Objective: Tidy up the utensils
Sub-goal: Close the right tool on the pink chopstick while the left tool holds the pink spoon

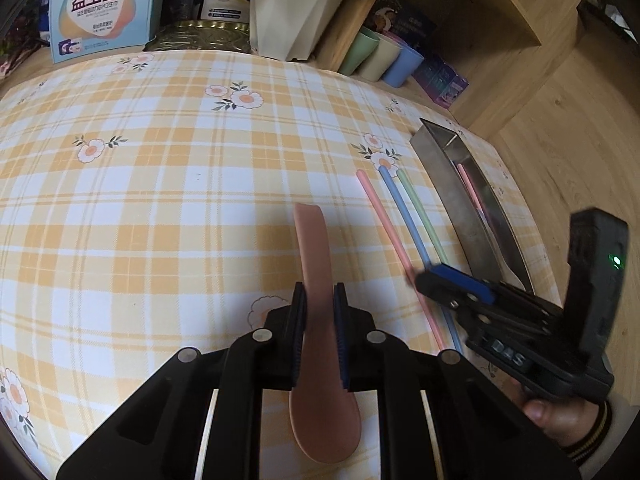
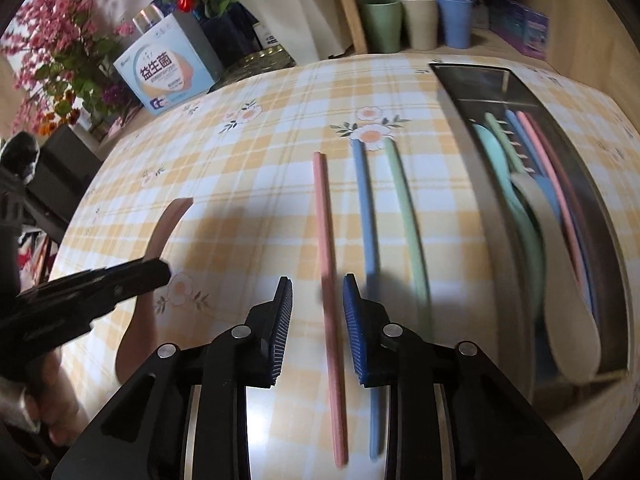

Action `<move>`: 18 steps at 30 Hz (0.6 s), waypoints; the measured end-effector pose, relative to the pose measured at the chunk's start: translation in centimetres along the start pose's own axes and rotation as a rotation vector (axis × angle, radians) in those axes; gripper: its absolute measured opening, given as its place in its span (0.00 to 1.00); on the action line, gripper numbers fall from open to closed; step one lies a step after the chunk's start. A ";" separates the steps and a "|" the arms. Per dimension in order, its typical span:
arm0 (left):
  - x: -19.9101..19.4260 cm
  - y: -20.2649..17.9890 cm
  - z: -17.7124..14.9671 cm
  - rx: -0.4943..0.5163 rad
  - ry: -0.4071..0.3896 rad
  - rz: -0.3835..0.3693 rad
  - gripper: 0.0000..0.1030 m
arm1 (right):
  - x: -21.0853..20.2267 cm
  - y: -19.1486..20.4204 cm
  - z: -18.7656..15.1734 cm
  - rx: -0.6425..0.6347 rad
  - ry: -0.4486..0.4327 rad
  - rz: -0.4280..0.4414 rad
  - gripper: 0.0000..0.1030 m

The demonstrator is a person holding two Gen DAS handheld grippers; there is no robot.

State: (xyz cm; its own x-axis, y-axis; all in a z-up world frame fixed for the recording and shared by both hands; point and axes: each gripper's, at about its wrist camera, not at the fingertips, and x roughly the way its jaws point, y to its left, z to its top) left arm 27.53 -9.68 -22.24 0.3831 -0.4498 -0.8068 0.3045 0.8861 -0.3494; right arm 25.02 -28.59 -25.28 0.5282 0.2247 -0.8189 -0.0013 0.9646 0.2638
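My left gripper [image 1: 320, 300] is shut on a pink spoon [image 1: 316, 248] by its handle, bowl toward the camera, just above the checked tablecloth. The spoon also shows in the right wrist view [image 2: 160, 236]. My right gripper [image 2: 317, 300] is open, its fingers on either side of a pink chopstick [image 2: 325, 216] that lies on the cloth. A blue chopstick [image 2: 366, 208] and a green chopstick [image 2: 404, 204] lie beside it to the right. A steel tray [image 2: 464, 128] at the right holds several spoons, forks and chopsticks.
A white plant pot [image 1: 292, 12], a blue box [image 1: 100, 8] and a gold tin [image 1: 200, 36] stand at the table's back edge. Green, cream and blue cups [image 2: 416, 20] stand behind the tray. A wooden shelf [image 1: 480, 20] rises at the back right.
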 end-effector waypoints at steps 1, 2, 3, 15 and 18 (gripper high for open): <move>-0.1 0.2 0.0 -0.005 -0.002 0.000 0.13 | 0.5 0.1 0.3 -0.006 0.006 -0.016 0.23; -0.1 0.3 0.0 -0.010 -0.002 0.000 0.13 | 0.9 0.2 0.5 -0.007 0.011 -0.023 0.22; -0.2 0.5 0.0 -0.015 -0.004 0.001 0.13 | 1.2 0.3 0.6 -0.009 0.016 -0.026 0.21; -0.4 1.1 -0.5 -0.028 -0.003 0.002 0.13 | 1.6 1.8 -0.1 -0.077 -0.013 -0.124 0.15; -0.2 1.0 -0.7 -0.024 -0.001 -0.005 0.13 | 1.4 1.6 -0.4 -0.062 -0.014 -0.113 0.07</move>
State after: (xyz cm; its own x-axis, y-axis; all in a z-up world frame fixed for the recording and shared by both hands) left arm 27.10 -8.66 -22.74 0.3821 -0.4541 -0.8049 0.2857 0.8863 -0.3644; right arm 25.40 -26.65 -26.19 0.5402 0.1129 -0.8339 0.0066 0.9904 0.1383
